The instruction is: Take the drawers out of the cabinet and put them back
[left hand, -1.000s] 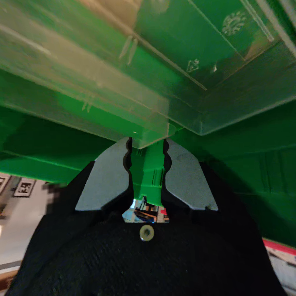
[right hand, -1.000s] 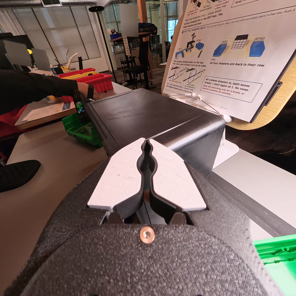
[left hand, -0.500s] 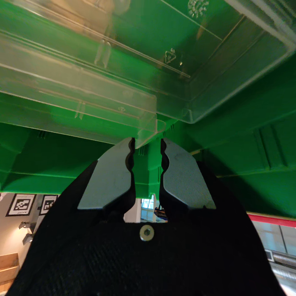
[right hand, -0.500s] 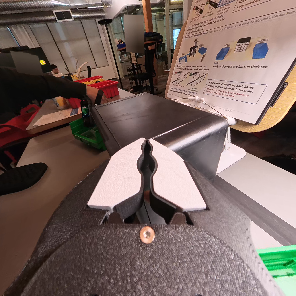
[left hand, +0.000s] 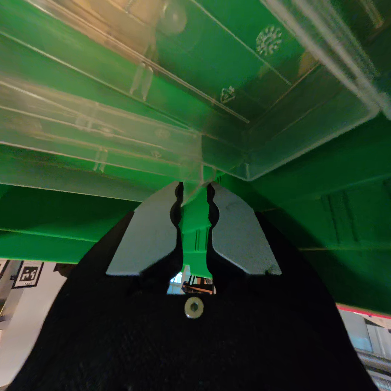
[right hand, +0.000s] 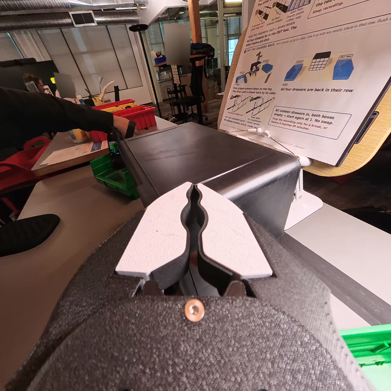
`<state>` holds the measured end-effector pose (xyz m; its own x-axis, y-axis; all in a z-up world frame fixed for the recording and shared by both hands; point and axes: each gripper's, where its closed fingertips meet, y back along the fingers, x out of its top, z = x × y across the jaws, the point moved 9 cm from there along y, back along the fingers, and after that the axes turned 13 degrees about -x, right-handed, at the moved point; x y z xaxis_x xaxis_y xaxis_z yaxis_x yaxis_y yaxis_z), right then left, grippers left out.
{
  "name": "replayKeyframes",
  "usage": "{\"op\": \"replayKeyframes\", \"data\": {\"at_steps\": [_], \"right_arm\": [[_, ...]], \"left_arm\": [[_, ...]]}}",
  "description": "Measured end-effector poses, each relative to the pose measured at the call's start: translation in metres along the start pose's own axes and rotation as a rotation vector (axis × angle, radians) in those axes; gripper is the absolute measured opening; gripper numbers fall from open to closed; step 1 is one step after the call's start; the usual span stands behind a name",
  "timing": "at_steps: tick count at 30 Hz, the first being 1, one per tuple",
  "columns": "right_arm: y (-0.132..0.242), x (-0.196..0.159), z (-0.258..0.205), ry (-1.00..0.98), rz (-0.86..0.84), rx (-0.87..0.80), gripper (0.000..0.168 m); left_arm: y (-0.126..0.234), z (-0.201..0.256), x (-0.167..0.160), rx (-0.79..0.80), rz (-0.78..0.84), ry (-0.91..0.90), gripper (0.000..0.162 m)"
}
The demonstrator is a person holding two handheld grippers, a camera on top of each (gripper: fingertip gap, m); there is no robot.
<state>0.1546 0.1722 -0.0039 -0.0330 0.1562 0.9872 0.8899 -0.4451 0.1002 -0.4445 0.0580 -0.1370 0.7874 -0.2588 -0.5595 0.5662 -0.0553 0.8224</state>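
In the left wrist view my left gripper (left hand: 194, 187) points into a green bin (left hand: 317, 222) that holds clear plastic drawers. Its jaws stand narrowly apart, with the corner edge of one clear drawer (left hand: 275, 137) pinched between the tips. A second clear drawer (left hand: 84, 135) lies beside it. In the right wrist view my right gripper (right hand: 193, 186) is shut and empty, its tips resting on the near top edge of the black cabinet (right hand: 190, 152). The cabinet's drawer front is hidden. The left gripper (right hand: 114, 146) also shows there, in a hand over the far green bin (right hand: 112, 179).
An instruction board (right hand: 306, 84) stands behind the cabinet on a white foot. Another green bin (right hand: 370, 355) sits at the lower right. Red bins (right hand: 135, 112) stand on a farther table. A black padded shape (right hand: 25, 230) lies at the table's left edge.
My left gripper's jaws have narrowed onto the clear drawer's edge while the view into the green bin tilted. My right gripper has stayed shut on the cabinet top.
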Motion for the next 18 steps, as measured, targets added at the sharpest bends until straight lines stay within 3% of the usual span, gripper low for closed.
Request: {"op": "replayKeyframes", "data": {"at_steps": [10,18], "right_arm": [[0.000,0.000,0.000,0.010,-0.001,-0.003,0.000],[0.000,0.000,-0.001,0.015,-0.001,-0.007,0.000]], "left_arm": [[0.050,0.016,-0.005,-0.009,0.037,0.137,0.014],[0.116,0.037,-0.003,-0.086,0.272,0.460,0.014]]}}
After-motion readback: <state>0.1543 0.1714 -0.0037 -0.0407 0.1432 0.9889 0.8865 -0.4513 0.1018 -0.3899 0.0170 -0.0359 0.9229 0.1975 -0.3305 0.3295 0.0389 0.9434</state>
